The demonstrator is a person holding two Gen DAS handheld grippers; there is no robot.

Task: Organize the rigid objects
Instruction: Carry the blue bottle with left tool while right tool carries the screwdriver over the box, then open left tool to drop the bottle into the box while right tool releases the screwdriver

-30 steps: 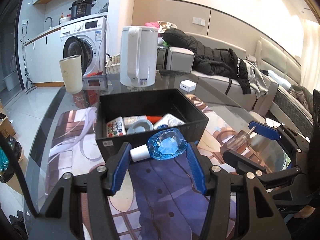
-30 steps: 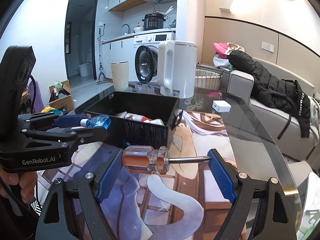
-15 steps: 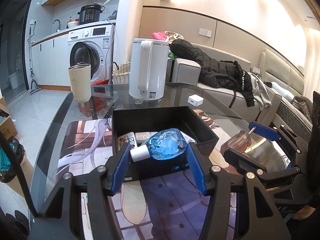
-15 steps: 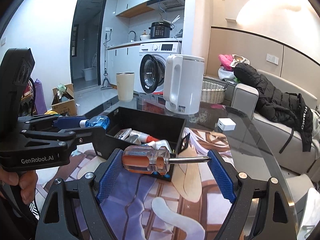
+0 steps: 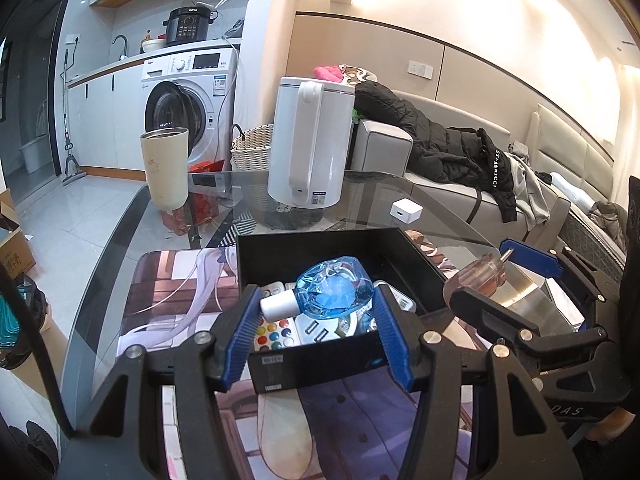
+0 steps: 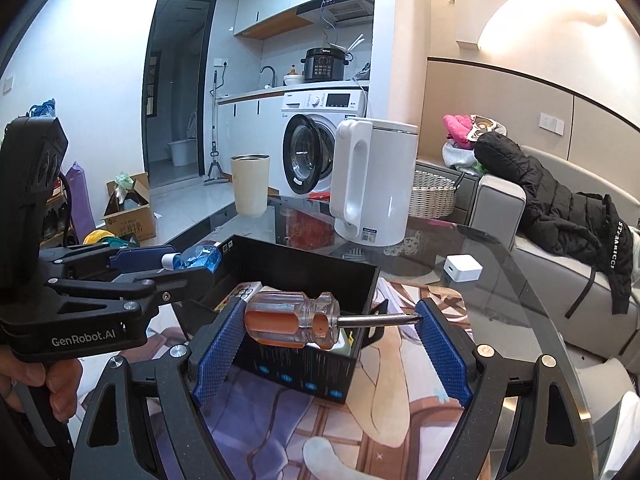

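My left gripper [image 5: 316, 316] is shut on a clear blue bottle with a white cap [image 5: 330, 294], held over the near wall of the black box [image 5: 312, 364]. My right gripper [image 6: 330, 328] is shut on a screwdriver [image 6: 296, 322] with a clear orange handle, gripped end to end, its metal tip against the right pad. It hangs over the black box [image 6: 304, 372] near its front corner. Inside the box lie a remote with coloured buttons [image 5: 274, 334] and other small items. Each gripper shows in the other's view: the left gripper [image 6: 176, 262] and the right gripper [image 5: 492, 276].
On the glass table [image 5: 380, 196] stand a white kettle [image 5: 310, 142], a cream tumbler [image 5: 164, 166] and a small white charger cube [image 5: 406, 210]. A printed mat [image 6: 400, 420] lies under the box. A sofa with a black jacket [image 6: 560, 204] is on the right.
Both grippers have moved forward with their objects, from in front of the box to above its near edge. The box now fills more of each view. Neither grip has changed.
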